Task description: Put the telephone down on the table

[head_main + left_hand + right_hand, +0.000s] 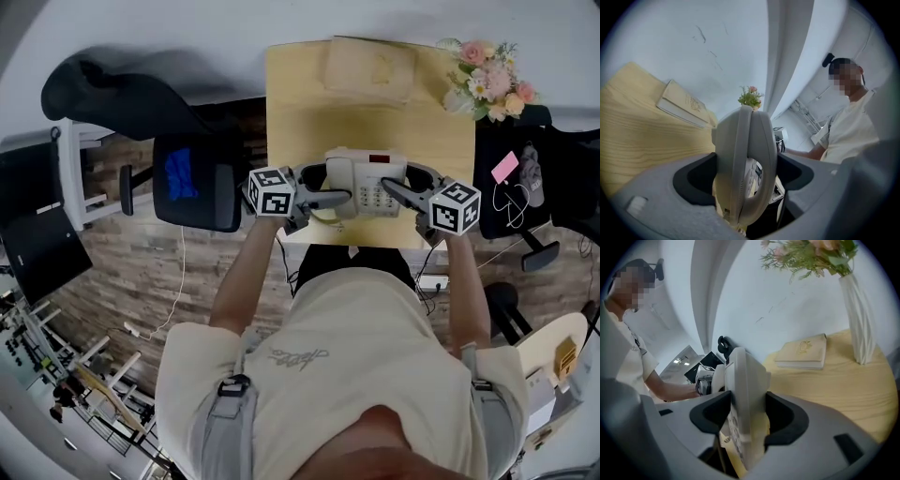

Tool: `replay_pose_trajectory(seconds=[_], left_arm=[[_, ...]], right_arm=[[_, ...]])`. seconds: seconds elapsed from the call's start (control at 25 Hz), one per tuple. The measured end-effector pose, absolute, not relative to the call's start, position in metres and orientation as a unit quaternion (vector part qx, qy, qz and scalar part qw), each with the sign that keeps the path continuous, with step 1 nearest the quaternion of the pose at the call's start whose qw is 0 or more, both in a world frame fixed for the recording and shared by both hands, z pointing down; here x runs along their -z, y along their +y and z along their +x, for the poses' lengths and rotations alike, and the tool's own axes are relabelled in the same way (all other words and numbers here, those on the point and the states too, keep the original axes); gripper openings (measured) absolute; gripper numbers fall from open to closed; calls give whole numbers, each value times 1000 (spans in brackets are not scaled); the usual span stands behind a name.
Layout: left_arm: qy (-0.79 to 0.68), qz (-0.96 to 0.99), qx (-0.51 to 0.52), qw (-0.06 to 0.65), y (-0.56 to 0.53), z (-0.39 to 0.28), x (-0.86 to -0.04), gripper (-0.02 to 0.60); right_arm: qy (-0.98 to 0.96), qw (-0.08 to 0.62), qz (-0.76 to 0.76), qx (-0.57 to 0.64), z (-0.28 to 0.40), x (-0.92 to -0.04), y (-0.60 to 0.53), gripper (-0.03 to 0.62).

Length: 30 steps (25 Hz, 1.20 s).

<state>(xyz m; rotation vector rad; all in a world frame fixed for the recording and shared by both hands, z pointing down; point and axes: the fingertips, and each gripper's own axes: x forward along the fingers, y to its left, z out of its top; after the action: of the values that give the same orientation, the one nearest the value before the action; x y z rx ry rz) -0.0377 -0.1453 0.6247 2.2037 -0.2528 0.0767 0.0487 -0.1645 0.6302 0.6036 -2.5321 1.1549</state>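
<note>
The cream plastic desk telephone [367,181] is keypad-up at the near edge of the light wooden table [300,122], handset lying near-to-far on its left, with the left gripper [330,199] clamped on that handset side and the right gripper [394,190] pinching the body's right edge.

One cream plastic push-button telephone [367,184]. Two grey grippers: left gripper [328,187], right gripper [405,185]. One light wooden table [300,117], with one pale hardcover book [367,67] at twelve o'clock and one pastel flower bunch [492,84] at two o'clock.
</note>
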Motion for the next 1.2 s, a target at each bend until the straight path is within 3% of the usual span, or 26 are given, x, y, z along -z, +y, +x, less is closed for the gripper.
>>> replay_pose_trajectory(seconds=[1.2], left_arm=[[-99,829,-73,546,-193,-21,-713,388]], right_arm=[[-824,161,188,-509,63,-727,-209,232]])
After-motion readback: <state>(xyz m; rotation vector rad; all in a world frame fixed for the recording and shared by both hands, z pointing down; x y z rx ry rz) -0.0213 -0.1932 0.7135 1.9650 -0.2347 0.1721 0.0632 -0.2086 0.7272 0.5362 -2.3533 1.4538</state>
